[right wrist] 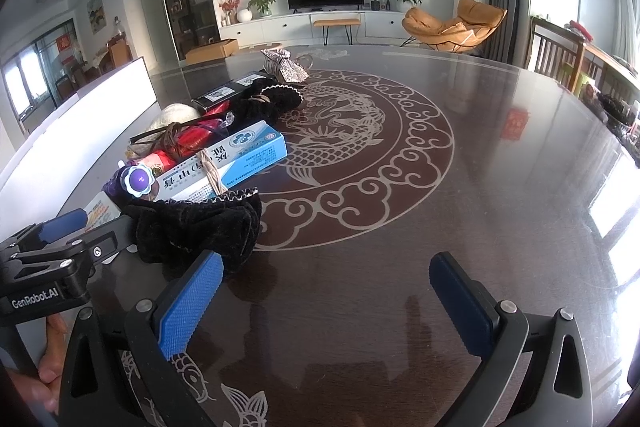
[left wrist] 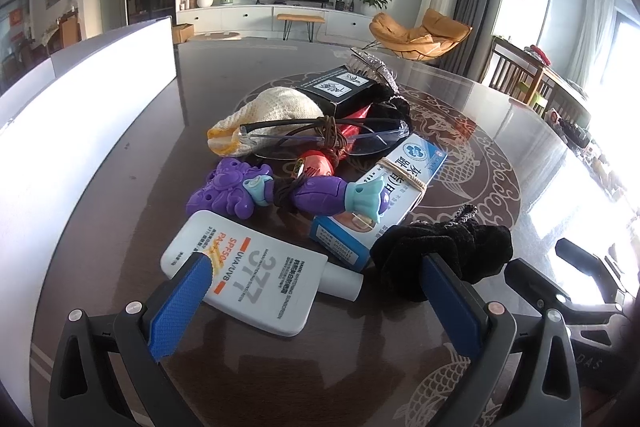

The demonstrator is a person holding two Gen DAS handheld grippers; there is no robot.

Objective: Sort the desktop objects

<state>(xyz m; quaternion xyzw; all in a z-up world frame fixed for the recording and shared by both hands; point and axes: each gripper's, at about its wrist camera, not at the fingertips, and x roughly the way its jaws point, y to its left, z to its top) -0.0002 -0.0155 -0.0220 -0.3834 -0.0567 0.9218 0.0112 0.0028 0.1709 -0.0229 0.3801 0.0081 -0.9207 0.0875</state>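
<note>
A pile of objects lies on the dark round table point(left wrist: 120, 211). Nearest is a white sunscreen bottle point(left wrist: 256, 287), lying flat. My left gripper point(left wrist: 320, 291) is open, with its fingers to either side of the bottle and just above it. A black velvet scrunchie point(left wrist: 452, 251) lies by the right finger. Behind are a blue and white medicine box point(left wrist: 400, 187), a purple toy point(left wrist: 280, 193), glasses point(left wrist: 320, 137), a cream knitted cloth point(left wrist: 272, 107) and a black box point(left wrist: 340, 89). My right gripper point(right wrist: 326, 291) is open and empty over bare table, right of the scrunchie point(right wrist: 196, 231).
A white board point(left wrist: 88, 107) stands along the table's left side. A sparkly hair clip point(right wrist: 286, 65) lies at the far end of the pile. The left gripper's body point(right wrist: 52, 259) shows at the right wrist view's left edge. Chairs stand beyond the table's right edge.
</note>
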